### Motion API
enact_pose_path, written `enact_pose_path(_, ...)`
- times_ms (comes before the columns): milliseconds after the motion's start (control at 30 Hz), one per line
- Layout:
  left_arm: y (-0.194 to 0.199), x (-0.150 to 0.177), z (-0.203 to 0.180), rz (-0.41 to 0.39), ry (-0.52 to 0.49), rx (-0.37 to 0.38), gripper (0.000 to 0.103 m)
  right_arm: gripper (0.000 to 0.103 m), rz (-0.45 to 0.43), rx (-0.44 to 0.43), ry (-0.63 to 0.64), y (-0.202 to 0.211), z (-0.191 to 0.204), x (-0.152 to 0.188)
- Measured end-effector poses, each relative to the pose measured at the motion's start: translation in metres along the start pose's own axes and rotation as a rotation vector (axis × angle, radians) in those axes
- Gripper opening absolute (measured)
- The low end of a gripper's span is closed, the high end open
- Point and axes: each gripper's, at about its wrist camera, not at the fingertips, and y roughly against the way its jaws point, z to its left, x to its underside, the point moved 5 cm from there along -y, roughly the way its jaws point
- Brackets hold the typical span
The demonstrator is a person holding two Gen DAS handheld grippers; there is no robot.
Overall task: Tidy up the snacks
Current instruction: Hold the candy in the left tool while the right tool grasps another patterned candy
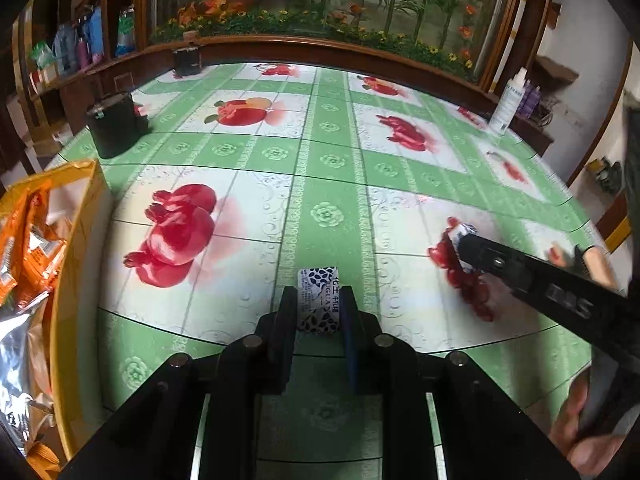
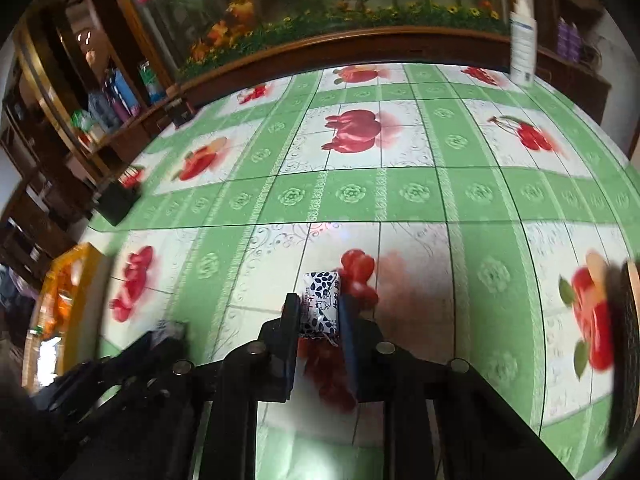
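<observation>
Two small blue-and-white patterned wrapped candies are clamped — one in the left claw [image 1: 316, 300], one in the right claw [image 2: 319, 306] — likely bound for the yellow snack box [image 1: 86, 216].

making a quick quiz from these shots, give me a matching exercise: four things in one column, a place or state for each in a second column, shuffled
Things:
1. left claw
2. yellow box
3. white bottle
4. black container

Places or states:
A. far right edge of the table, upright
B. shut on a blue-and-white patterned candy
C. near left, holds orange snack packets
D. far left on the tablecloth

Pairs: 1-B, 2-C, 3-A, 4-D
</observation>
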Motion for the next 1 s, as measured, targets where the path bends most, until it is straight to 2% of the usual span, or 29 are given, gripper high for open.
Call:
enact_pose_path(67,0.003,-0.001,-0.001,-0.011,0.002,0.006,0.019,0.021,-0.030,-0.001,-0.018,0.015,0.001,0.003)
enact_pose_path(167,0.006,-0.003,-0.003,-0.025,0.002,0.020,0.019,0.021,-0.073,-0.054,-0.056,0.035,0.005,0.010)
enact_pose_path(300,0.012,-0.004,-0.003,-0.045,0.008,0.030,0.019,0.021,-0.106,-0.072,-0.049,0.042,0.011,0.015)
enact_pose_path(467,0.018,-0.006,-0.003,-0.075,-0.005,0.007,0.019,0.021,-0.104,-0.025,0.016,0.036,0.014,0.016)
enact_pose_path(633,0.021,-0.008,-0.004,-0.101,-0.023,-0.021,0.019,0.021,-0.112,-0.066,0.004,0.041,0.012,0.015)
enact_pose_path(1000,0.024,-0.008,-0.007,-0.126,-0.058,-0.051,0.019,0.021,-0.112,-0.072,0.022,0.041,0.019,0.017)
